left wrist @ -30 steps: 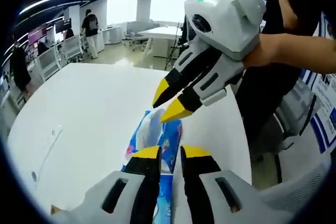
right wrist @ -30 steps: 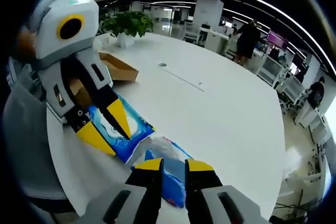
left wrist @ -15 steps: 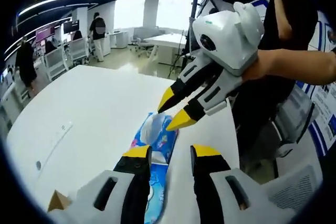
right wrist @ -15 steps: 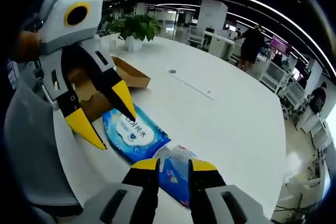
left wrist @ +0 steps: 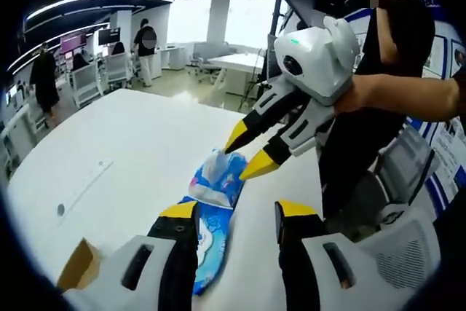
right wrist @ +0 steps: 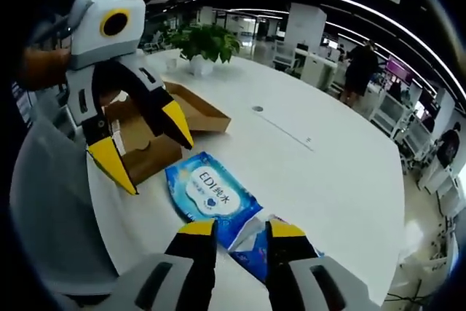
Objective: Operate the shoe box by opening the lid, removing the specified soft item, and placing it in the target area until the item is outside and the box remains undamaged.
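Wet-wipe pack out of the box, flat on the white desk; both claws at it.

Blue wet-wipe pack [right wrist: 212, 198] lies on the desk [right wrist: 328, 180], just beside the open brown shoe box [right wrist: 149, 136], label up. Right claw [right wrist: 233, 229] has its yellow-tipped jaws nearly together, pinching the crumpled end of the pack; in the left gripper view the right claw [left wrist: 247, 154] sits at the pack's [left wrist: 215, 194] far, bunched end. Left claw [left wrist: 237, 210] is wide open, holding nothing, jaws either side of the pack's near end; in the right gripper view the left claw [right wrist: 149, 151] hangs spread above the box. A corner of the box [left wrist: 76, 282] shows at lower left. Potted plant [right wrist: 204, 45] stands on the far desk edge.
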Tool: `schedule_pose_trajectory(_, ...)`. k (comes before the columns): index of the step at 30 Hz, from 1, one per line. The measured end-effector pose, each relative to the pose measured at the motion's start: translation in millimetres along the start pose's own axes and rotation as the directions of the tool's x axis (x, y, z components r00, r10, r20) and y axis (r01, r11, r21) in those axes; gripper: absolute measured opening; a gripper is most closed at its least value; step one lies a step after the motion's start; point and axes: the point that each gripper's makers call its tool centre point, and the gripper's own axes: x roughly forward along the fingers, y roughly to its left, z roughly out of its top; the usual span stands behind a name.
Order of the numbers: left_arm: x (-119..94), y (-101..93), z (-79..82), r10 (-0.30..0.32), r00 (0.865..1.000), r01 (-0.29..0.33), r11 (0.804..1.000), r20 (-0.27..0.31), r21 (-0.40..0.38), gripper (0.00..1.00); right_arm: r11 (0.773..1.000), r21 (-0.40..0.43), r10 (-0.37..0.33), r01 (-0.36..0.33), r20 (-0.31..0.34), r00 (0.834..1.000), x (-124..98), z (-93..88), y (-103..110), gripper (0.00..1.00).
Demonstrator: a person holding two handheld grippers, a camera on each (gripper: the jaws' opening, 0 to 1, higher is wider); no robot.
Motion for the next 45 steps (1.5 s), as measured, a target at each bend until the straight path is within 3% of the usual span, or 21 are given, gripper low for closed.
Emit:
schedule_pose_trajectory(16,-60,22.2,-19.4,0.102,0.994,-0.1,0.994,0.039,-0.046,0.49,0.996,-0.032,0.088,-0.087,0.04,0.995,14,29.3,41,0.28)
schedule_pose_trajectory(22,-83,29.3,-35.9,0.139,0.989,-0.134,0.988,0.054,-0.079,0.5,0.991,-0.049,0.123,-0.121,0.049,0.991,20,37.6,57,0.3)
schedule_pose_trajectory(38,-141,44.4,-75.7,0.246,0.965,-0.231,0.962,0.097,-0.144,0.59,0.954,-0.148,0.273,-0.26,0.074,0.959,37,66.7,106,0.34)
schedule_pose_trajectory(45,-165,46.7,-97.3,0.277,0.955,-0.257,0.951,0.103,-0.173,0.6,0.922,-0.209,0.344,-0.327,0.049,0.938,52,72.2,135,0.34)
